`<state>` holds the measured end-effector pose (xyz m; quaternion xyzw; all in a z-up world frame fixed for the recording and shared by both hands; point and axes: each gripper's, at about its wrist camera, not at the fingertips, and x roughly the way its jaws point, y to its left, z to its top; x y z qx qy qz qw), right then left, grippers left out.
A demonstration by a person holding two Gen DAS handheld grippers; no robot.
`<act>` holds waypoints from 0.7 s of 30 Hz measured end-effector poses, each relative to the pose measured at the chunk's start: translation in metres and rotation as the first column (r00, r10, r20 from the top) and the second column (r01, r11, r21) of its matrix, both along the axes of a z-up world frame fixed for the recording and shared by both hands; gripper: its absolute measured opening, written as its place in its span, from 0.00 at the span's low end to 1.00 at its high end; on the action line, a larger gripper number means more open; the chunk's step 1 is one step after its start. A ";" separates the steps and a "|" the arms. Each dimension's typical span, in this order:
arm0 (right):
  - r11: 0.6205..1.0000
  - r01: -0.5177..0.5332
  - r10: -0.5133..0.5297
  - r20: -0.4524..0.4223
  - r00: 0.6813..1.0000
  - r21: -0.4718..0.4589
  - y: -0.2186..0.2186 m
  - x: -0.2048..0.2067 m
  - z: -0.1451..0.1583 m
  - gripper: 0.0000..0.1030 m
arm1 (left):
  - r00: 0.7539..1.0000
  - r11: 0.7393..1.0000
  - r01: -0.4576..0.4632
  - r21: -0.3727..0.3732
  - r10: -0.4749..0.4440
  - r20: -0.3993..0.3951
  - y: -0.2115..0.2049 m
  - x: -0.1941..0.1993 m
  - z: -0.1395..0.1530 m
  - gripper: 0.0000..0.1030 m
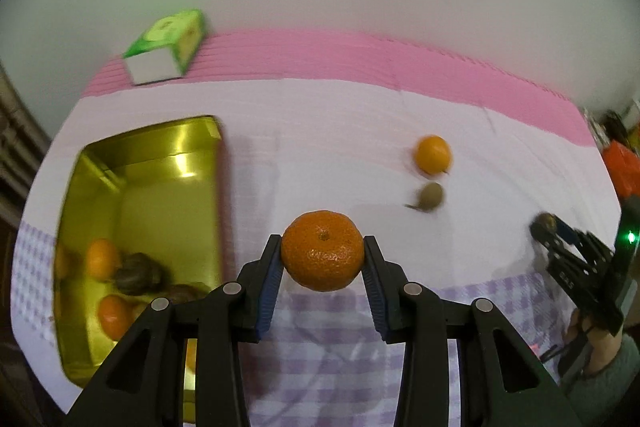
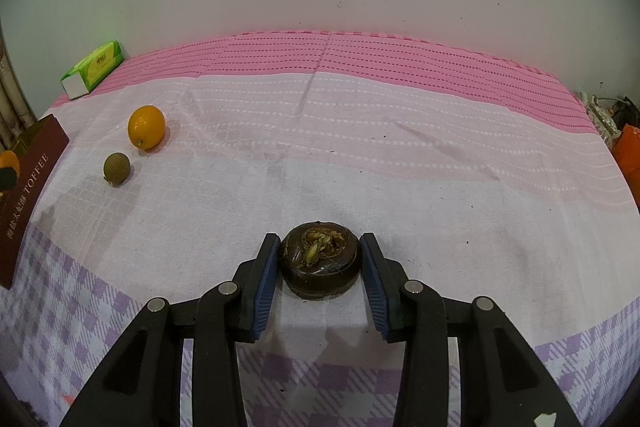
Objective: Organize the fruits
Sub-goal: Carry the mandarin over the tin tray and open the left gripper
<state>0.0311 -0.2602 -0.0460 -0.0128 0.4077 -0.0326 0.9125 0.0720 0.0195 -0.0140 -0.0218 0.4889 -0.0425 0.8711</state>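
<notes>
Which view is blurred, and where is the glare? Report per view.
Left wrist view: motion blur smears the green box, gold tin and loose fruit, while the held mandarin stays sharp; glare streaks the tin's inner wall. Right wrist view: sharp throughout, even light, soft shadows; fisheye bends the cloth's stripes.

left gripper [image 1: 323,259]: black arms | blue pads (ribbed) | silver pivot pins | grey-green sleeve [image 1: 618,367]

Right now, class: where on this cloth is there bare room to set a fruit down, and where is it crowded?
Bare: the wide stretch of cloth right of the orange and small brown fruit, back to the pink band. Crowded: the near end of the gold tin, and around the dark fruit at the right gripper.
</notes>
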 end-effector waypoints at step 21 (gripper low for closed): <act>1.000 0.001 -0.001 0.000 1.000 -0.004 0.002 0.000 -0.001 0.37 | 0.969 0.968 -0.244 0.050 0.245 -0.019 0.112 0.004 -0.014 0.39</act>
